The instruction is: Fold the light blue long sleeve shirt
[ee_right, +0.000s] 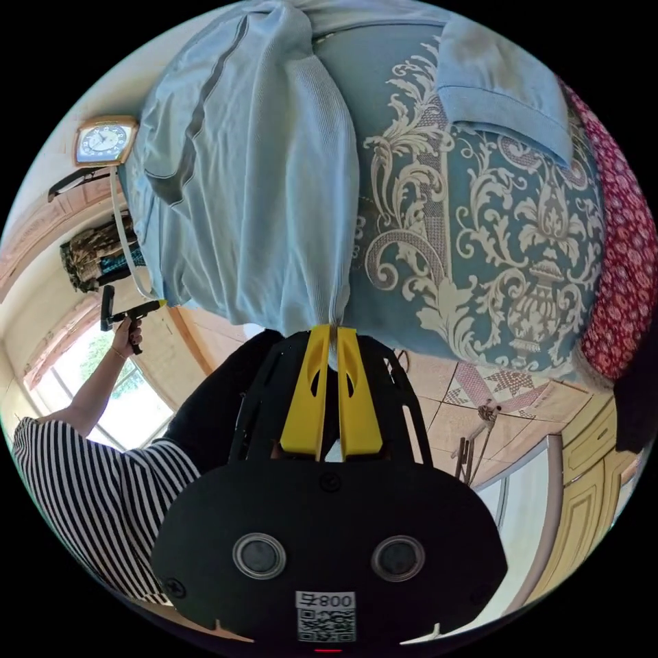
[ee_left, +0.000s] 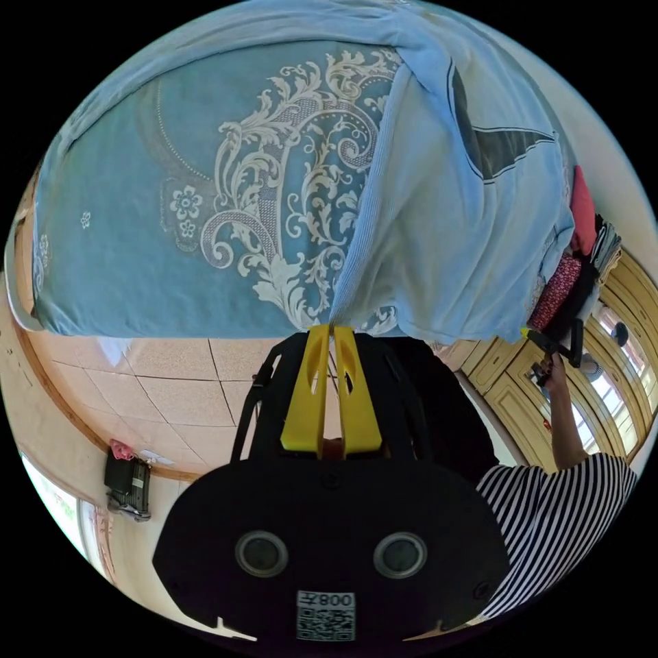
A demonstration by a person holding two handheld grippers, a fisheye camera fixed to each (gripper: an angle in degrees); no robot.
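Note:
The light blue long sleeve shirt (ee_left: pixel 439 226) with a dark grey panel lies over a teal bedspread (ee_left: pixel 137 226) printed with white scrolls. My left gripper (ee_left: pixel 331 330) has its yellow jaws shut on a pinched edge of the shirt. The right gripper (ee_left: pixel 541 337) shows at the shirt's far edge, held in a hand. In the right gripper view the shirt (ee_right: pixel 260 192) hangs over the bedspread (ee_right: pixel 480 226), and my right gripper (ee_right: pixel 334 330) is shut on another gathered edge. The left gripper (ee_right: pixel 147 307) appears at the shirt's other corner. A light blue sleeve end (ee_right: pixel 500 89) rests further up the bed.
Both views are rolled upside down. A red patterned cloth (ee_right: pixel 627 253) lies at the bed's edge, and piled clothes (ee_left: pixel 582 240) sit beyond the shirt. The person's striped sleeve (ee_left: pixel 555 500) shows beside wooden cabinet doors (ee_left: pixel 507 391). A clock (ee_right: pixel 103 140) hangs on the wall.

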